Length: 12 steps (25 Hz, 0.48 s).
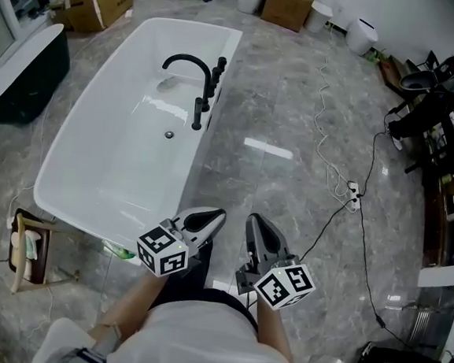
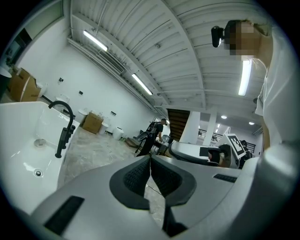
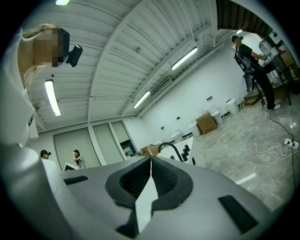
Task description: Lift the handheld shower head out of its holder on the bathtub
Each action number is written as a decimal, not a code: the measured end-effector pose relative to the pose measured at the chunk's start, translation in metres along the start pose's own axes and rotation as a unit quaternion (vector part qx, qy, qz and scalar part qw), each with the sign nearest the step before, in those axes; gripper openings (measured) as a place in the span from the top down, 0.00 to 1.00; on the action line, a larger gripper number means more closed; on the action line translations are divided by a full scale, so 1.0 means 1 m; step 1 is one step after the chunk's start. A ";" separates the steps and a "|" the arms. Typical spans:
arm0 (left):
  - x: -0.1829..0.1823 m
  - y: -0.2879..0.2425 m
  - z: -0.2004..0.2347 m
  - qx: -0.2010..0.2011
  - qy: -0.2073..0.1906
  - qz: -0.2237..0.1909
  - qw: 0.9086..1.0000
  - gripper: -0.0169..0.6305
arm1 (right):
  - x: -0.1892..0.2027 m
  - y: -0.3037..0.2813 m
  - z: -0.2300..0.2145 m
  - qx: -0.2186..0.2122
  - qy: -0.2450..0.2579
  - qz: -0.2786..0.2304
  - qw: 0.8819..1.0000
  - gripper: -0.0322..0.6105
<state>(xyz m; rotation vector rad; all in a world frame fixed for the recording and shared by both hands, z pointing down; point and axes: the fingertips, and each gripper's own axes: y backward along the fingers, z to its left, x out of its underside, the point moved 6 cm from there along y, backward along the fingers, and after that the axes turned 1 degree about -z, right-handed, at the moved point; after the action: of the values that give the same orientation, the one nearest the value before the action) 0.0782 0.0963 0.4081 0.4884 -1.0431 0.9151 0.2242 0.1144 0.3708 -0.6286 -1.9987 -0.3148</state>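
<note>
Nearby, white bathtub [image 1: 107, 154], black faucet [image 1: 199, 107], cardboard box [image 1: 92, 5], power strip [image 1: 354, 194]

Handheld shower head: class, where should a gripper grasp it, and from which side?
Likely the upright handheld shower head at the far end of the fixture row on the bathtub. Close the jaws across its stem above the holder, from the floor side: it stands upright, and the arched spout crowds the basin side.
</note>
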 end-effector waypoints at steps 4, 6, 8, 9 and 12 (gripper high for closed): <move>-0.023 -0.024 0.032 -0.003 0.006 -0.003 1.000 0.95 | -0.016 -0.038 -0.018 0.000 -0.002 0.008 1.000 0.92; -0.035 -0.038 0.050 -0.005 0.010 -0.004 1.000 0.95 | -0.026 -0.059 -0.025 -0.003 0.001 0.013 1.000 0.92; -0.047 -0.052 0.067 -0.005 0.013 -0.004 1.000 0.95 | -0.035 -0.080 -0.034 -0.007 0.005 0.018 1.000 0.92; -0.052 -0.059 0.075 -0.004 0.014 -0.005 1.000 0.95 | -0.039 -0.090 -0.039 -0.007 0.005 0.020 1.000 0.92; -0.066 -0.076 0.095 0.003 0.015 -0.007 1.000 0.95 | -0.046 -0.118 -0.056 -0.002 0.001 0.026 1.000 0.92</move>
<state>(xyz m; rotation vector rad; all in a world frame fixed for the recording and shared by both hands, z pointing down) 0.0792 -0.0415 0.3967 0.4853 -1.0078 0.9107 0.2178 -0.0238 0.3621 -0.6819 -1.9775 -0.2883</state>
